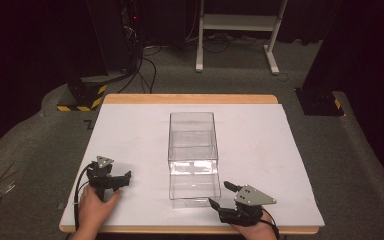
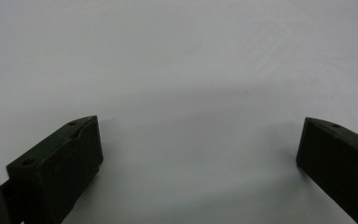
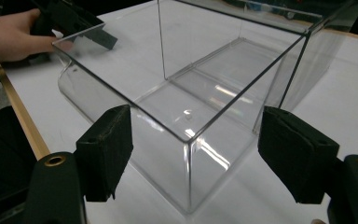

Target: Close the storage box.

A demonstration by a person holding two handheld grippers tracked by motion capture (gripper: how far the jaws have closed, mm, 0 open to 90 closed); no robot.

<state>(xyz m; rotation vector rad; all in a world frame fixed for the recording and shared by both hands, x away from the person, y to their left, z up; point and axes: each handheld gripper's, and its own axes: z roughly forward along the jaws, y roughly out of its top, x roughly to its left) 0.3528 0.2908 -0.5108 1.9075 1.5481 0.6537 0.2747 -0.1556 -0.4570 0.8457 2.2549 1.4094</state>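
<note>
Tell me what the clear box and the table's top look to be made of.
Clear box: probably acrylic or similar rigid plastic, glossy; the table shows straight through its walls, and bright glints run along its edges. Table: a matte white sheet or mat, no glare, over what looks like light wood showing as a tan strip at the edge.

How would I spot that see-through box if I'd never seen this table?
Find the white table with its wooden edge. In its middle stands a long clear plastic box, open on top and empty. Its near corner points at the right tool; everything else nearby is black.
</note>
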